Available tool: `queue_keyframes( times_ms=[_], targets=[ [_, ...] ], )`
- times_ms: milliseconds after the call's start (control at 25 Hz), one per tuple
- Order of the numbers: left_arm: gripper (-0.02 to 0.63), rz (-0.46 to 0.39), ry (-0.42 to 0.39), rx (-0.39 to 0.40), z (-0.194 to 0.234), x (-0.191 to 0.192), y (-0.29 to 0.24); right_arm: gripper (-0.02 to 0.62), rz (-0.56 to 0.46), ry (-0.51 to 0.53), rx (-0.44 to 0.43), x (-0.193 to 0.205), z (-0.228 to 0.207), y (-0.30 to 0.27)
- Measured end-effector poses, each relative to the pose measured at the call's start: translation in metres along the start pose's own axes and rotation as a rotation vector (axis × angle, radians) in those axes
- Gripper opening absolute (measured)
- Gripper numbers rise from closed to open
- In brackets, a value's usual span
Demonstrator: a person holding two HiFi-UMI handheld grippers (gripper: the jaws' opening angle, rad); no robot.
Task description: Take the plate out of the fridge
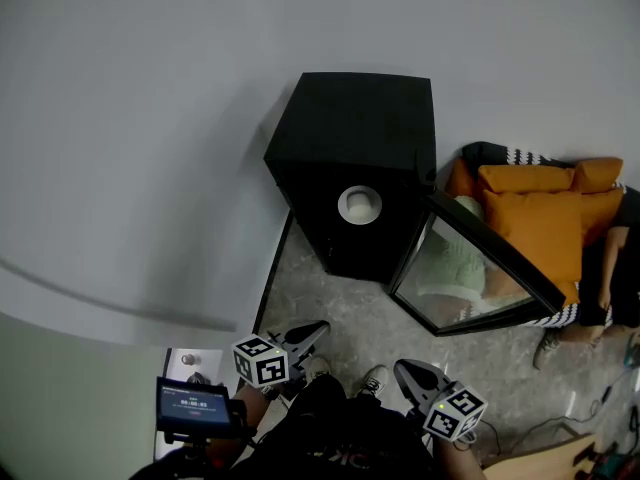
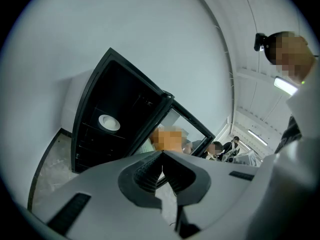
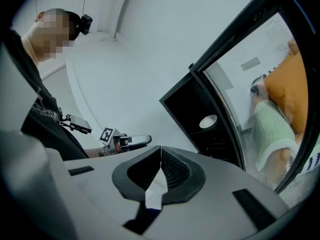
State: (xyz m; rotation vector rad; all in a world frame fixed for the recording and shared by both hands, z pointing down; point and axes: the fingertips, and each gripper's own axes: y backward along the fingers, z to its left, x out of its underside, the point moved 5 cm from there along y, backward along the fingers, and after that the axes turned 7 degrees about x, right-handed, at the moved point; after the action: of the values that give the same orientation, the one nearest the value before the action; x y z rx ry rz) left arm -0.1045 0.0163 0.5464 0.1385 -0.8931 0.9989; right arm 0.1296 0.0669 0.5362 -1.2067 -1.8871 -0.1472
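Head view: the black fridge (image 1: 350, 138) stands against the wall (image 1: 150, 118) with its glass door (image 1: 455, 268) swung open to the right. The white plate (image 1: 359, 205) sits on a shelf inside, untouched. The left gripper (image 1: 308, 332) and right gripper (image 1: 410, 372) are held low over the speckled floor (image 1: 340, 303), well apart from the fridge. Both gripper views show the jaws pressed together, holding nothing.

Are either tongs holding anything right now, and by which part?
Nothing held: left tongs and right tongs are shut empty; the plate sits inside the fridge.
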Motion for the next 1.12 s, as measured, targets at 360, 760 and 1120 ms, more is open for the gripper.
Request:
queue_keyframes(
  times_ms=[360,760,1120],
  targets=[
    [0.005,0.025,0.127,-0.054,0.077,-0.038,-0.053,0.008,-0.057,-0.051,0.099,-0.03,-0.023,-0.01],
    [0.005,-0.033,0.473,-0.106,0.201,-0.067,-0.124,0.008,-0.102,-0.12,0.274,-0.045,-0.037,-0.036],
    [0.041,-0.084,0.72,-0.193,0.273,-0.063,-0.192,0.008,-0.168,-0.253,0.425,-0.037,-0.048,-0.018]
  ],
)
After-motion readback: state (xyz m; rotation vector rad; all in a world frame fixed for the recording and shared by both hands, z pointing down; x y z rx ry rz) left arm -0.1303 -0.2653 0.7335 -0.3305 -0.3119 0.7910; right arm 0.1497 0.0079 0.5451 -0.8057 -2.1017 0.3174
